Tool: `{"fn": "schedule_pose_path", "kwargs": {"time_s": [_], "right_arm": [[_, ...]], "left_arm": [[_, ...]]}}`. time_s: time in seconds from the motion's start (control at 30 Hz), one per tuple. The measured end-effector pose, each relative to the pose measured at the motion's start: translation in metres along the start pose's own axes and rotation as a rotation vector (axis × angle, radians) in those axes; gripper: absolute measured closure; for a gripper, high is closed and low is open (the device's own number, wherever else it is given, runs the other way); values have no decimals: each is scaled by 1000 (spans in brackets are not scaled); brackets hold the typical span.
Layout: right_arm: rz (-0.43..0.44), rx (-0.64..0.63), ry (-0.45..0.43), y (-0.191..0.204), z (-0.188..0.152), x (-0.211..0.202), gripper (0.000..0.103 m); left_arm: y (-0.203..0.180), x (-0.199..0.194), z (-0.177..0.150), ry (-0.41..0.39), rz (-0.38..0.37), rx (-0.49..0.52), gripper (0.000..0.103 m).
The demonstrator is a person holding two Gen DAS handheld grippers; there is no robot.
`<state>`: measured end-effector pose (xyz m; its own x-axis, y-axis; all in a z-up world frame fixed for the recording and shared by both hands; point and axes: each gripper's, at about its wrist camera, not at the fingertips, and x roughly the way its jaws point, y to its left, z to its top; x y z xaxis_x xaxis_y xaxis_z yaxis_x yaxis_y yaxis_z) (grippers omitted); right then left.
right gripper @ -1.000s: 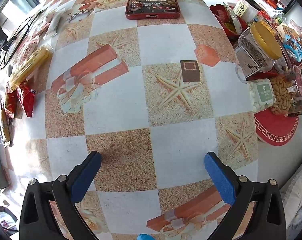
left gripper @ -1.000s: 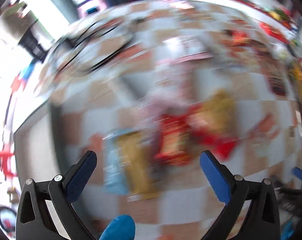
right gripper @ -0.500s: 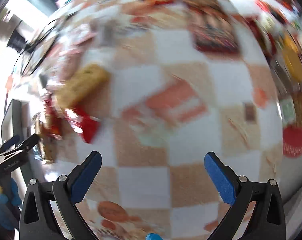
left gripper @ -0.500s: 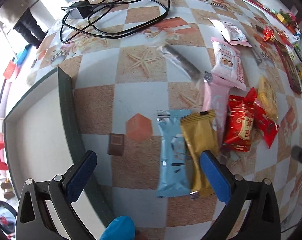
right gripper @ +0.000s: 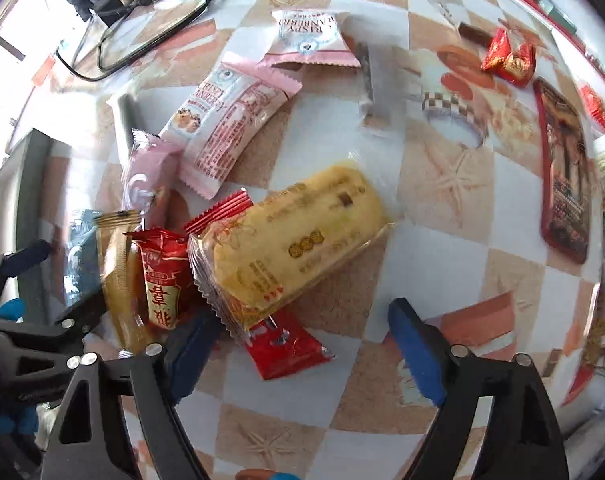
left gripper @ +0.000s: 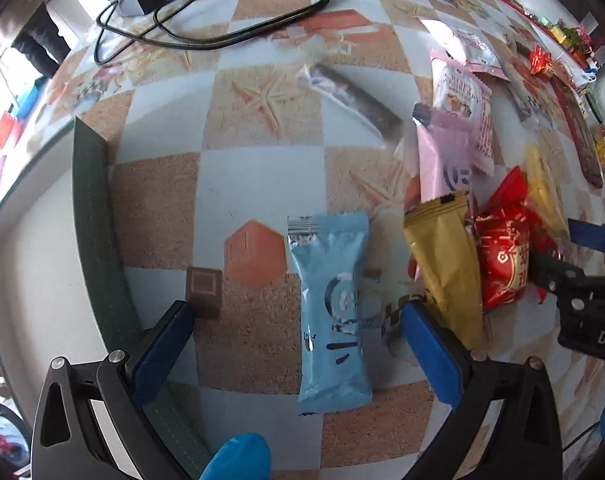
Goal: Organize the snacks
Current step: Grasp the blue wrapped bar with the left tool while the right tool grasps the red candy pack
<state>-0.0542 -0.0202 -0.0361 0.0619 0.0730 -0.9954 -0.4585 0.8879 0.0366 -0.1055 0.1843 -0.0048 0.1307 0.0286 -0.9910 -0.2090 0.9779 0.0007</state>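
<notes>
The checkered table (left gripper: 262, 184) carried a snack heap. Beside that heap lay the blue packet (left gripper: 332, 312), between the left gripper's (left gripper: 298, 350) open jaws. The right gripper (right gripper: 298, 344), jaws just narrowing yet unclamped, straddled the heap's yellow cracker pack (right gripper: 298, 240).

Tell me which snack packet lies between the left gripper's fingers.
The light blue packet: it lies alone between the open left gripper fingers, apart from the gold packet just outside them.

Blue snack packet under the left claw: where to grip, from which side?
Grip the blue packet across its narrow width at mid-length, coming straight down from above. It lies flat on the tablecloth, long axis running away from the camera, already between the open left claw fingers. The gold packet crowds the right side.
</notes>
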Motion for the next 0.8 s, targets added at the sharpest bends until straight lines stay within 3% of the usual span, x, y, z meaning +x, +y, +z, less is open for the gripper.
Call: {"fn": "schedule_pose_path", "kwargs": {"time_s": [0.07, 0.13, 0.2, 0.4, 0.47, 0.5, 0.53, 0.57, 0.8], "right_arm": [[-16, -7, -5, 8, 3, -3, 49], [-20, -4, -5, 18, 3, -5, 62], [28, 38, 11, 12, -8, -11, 67], [158, 177, 104, 3, -70, -14, 67], [146, 207, 118, 3, -85, -17, 66], [127, 212, 115, 3, -88, -19, 53], [110, 218, 102, 4, -89, -22, 36], [99, 224, 77, 6, -88, -29, 30], [38, 218, 98, 12, -62, -30, 30]], "left_arm": [[3, 2, -1, -6, -1, 15, 0], [5, -2, -8, -9, -3, 23, 0], [13, 0, -12, -6, 0, 23, 0], [30, 5, -21, 17, 25, 56, 0], [18, 2, -20, 16, 38, 67, 0], [10, 0, -19, 16, 33, 69, 0], [4, -1, -14, 18, 27, 67, 0], [-1, 1, -11, 21, 14, 57, 0], [-19, 4, -6, -6, -9, 55, 0]]}}
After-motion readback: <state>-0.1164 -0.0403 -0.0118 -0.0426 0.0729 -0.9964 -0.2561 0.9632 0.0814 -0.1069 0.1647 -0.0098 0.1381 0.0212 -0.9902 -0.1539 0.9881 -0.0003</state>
